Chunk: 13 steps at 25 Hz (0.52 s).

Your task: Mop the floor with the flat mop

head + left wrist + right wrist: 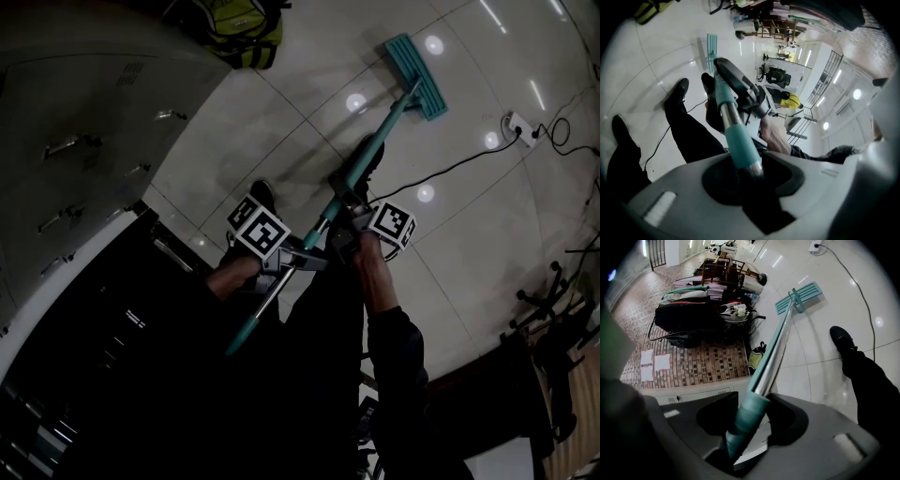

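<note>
Well, from the head view we see the flat mop (370, 155) running slantwise from our hands up to its teal mop head (415, 64), which lies flat on the pale tiled floor (309, 122). The left tool (298, 260) grips the handle low down, and the right tool (342, 234) grips it just above, so the two sit near each other on the pole. Our two dark shoes (264, 195) stand on the tiles beside the handle. A grey cabinet (84, 141) with drawers fills the left side, and a yellow-green bag (246, 33) lies at the top next to it. A black cable (450, 173) snakes across the floor to a white power strip (520, 127) at the right.

From the left gripper view we look up along the handle. This tool's jaws are closed tight on the pole, right at the lower end of a teal sleeve (740, 140). Farther along, the other tool and a bare hand (773, 136) hold the same pole, and the mop head shows small on the floor beyond. Dark trouser legs (689, 131) stand to the left.

From the right gripper view we see this tool's jaws clamped on a teal section of the handle, with the bare metal pole rising from it to the mop head on the tiles. A heap of bags (693, 315) sits on a brick-patterned floor to the left.
</note>
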Tool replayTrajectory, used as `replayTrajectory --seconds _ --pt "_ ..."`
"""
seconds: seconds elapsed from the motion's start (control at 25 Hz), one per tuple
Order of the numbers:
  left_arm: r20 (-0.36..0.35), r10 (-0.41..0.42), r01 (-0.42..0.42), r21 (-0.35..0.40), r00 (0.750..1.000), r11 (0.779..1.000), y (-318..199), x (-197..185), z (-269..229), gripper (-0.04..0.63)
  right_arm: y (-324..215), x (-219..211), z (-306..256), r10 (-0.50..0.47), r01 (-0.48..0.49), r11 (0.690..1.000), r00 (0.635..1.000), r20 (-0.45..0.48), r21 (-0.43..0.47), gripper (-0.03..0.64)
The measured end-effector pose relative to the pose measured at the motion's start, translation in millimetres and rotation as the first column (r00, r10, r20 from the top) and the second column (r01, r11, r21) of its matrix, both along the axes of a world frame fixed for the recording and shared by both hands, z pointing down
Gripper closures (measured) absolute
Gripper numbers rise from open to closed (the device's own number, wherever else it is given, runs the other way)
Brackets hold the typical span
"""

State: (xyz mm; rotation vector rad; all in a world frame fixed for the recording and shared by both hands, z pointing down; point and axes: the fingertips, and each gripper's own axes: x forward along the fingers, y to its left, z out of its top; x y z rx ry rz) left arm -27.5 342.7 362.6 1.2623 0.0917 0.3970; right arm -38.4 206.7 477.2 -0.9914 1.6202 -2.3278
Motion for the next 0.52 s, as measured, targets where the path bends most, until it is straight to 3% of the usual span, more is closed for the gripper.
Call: replayTrajectory --seconds 0.52 --pt "-0.014 0.027 -0.027 0.011 1.000 1.000 -6.2 5.4 4.6 0.463 -5.5 10.5 6.3 -0.004 0.004 1.000 0.999 -0.033 -0.004 0.425"
